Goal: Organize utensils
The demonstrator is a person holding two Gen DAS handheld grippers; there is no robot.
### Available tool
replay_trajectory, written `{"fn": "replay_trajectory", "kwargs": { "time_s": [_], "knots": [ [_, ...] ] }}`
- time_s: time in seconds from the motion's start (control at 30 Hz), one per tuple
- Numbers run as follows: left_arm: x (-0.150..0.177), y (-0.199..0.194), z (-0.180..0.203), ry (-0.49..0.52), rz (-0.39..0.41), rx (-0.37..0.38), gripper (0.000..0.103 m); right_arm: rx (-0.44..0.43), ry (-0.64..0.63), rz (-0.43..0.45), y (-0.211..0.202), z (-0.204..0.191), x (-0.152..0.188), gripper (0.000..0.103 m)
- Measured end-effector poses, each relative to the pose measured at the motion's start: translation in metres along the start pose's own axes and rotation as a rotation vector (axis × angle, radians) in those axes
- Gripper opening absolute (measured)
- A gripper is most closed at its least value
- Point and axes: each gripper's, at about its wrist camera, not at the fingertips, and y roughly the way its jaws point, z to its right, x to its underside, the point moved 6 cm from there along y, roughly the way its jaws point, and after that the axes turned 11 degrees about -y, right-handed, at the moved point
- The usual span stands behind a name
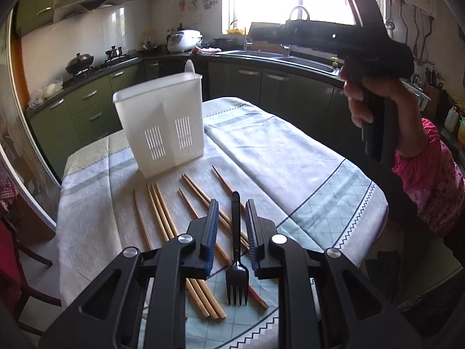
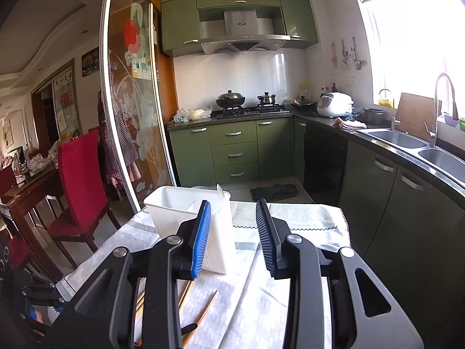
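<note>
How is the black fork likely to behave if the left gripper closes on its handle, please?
The fork looks like thin plastic: probably light and slightly flexible. Its narrow handle between the open left gripper may pivot, tines drooping. Lying across chopsticks, it could nudge them.

**A green kitchen, lit from the window**

You are facing an L-shaped run of olive-green cabinets (image 2: 234, 153) under a dark stone counter. A steel range hood (image 2: 243, 35) hangs over the gas hob, where a lidded wok (image 2: 230, 99) and a small pot sit. White tiles (image 2: 232, 78) back the stove wall. To your right a bright window (image 2: 412, 37) floods the double sink (image 2: 407, 142) and its tall tap with daylight. A white rice cooker (image 2: 334, 104) stands in the corner. On your left, a sliding glass door (image 2: 136, 110) painted with flowers opens to a dining room with red chairs (image 2: 80, 180). The ceiling is striped blue and white.
</note>
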Motion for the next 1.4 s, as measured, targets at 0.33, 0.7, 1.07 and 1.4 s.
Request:
{"fn": "replay_trajectory", "kwargs": {
  "time_s": [0.33, 0.7, 1.07, 1.4],
  "knots": [
    [0.064, 0.025, 0.001, -0.035, -0.076, -0.026, 0.027, -0.038, -0.024, 0.004, -0.01, -0.013, -0.006, 0.033],
    [0.085, 0.04, -0.015, -0.105, -0.137, -0.027, 0.032, -0.064, -0.045, -0.003, -0.008, -0.025, -0.011, 0.033],
    [0.094, 0.042, -0.015, -0.133, -0.161, -0.003, 0.031, -0.099, -0.047, -0.007, -0.001, -0.034, -0.013, 0.033],
    [0.084, 0.031, -0.016, -0.135, -0.125, 0.011, 0.023, -0.116, -0.033, -0.001, -0.003, -0.032, -0.01, 0.033]
  ]
}}
